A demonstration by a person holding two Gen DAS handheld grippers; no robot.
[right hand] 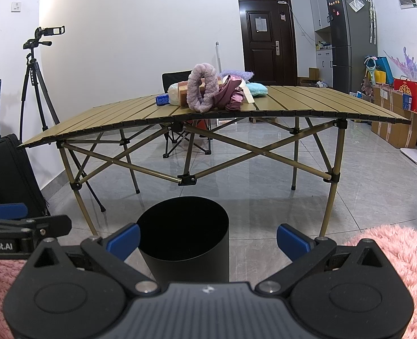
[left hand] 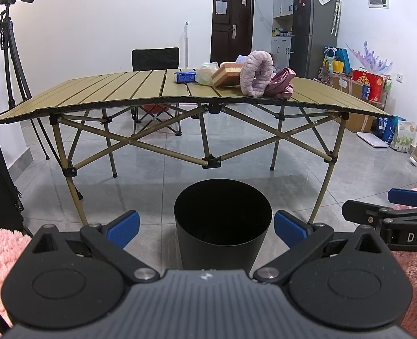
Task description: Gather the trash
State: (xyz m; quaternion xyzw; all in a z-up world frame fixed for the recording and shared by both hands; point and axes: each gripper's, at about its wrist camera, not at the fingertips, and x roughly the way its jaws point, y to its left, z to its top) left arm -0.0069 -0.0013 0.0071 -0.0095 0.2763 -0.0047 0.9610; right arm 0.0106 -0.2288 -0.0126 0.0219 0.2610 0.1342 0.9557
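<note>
The folding tabletop [left hand: 140,90] is the largest obstacle in front of you. Its near edge sits above both grippers, so if you raise either one straight up while moving forward, you risk knocking the slat edge or the crossed leg braces [left hand: 163,147] below it. Come up first, then go in over the top.

All of the task's things are in 1 cluster on the far middle of the tabletop, well apart from you: a fluffy pink loop [left hand: 256,75] leaning on a tan sponge block [left hand: 227,73], a crumpled clear bag [left hand: 207,72], a blue tissue pack [left hand: 184,76] and a folded mauve item [left hand: 282,84]. They touch or overlap, so pulling 1 may drag or topple its neighbours, and the loop looks ready to roll. Which of them counts as trash I cannot tell from here.

The black bin [left hand: 222,226] stands on the floor just ahead of you, mouth open, in front of the table's near edge. There is room on the tiles around it, but a low swing could tip it.

The left gripper [left hand: 207,227] and the right gripper [right hand: 208,240] both have their fingers wide apart and hold nothing. They are side by side and close, so the risk is that they clip each other if you turn 1 inward.

The tripod [right hand: 36,90] at the left is clear of your path.
</note>
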